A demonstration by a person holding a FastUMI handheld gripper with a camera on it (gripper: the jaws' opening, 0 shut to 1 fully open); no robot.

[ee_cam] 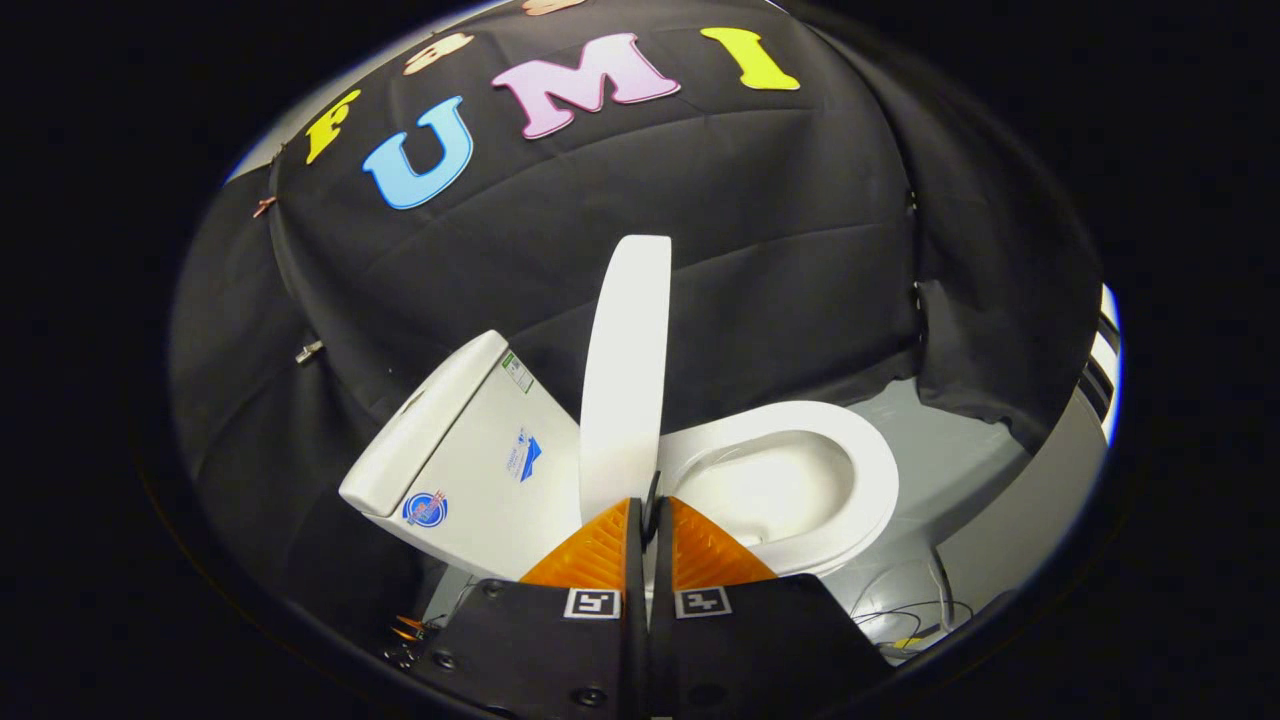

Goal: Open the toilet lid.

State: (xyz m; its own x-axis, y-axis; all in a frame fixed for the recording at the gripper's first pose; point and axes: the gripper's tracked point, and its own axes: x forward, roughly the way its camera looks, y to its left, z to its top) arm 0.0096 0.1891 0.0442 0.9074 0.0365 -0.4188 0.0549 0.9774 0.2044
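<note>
A white toilet stands just ahead of my fingers, seen from its side. Its lid (625, 370) is raised and stands nearly upright, edge-on to me, between the tank (470, 450) on the left and the open seat and bowl (800, 480) on the right. My gripper (650, 505) is shut, its fingers pressed together with only a thin slit between them. The tips sit right at the lid's lower end near the hinge. The left finger (600, 550) overlaps the lid's bottom edge, and I cannot tell whether it touches it.
The black cloth wall hangs close behind the toilet. Grey floor (960, 470) lies to the right of the bowl. Loose cables (910, 615) trail on the floor near the toilet's base, to the right of my fingers.
</note>
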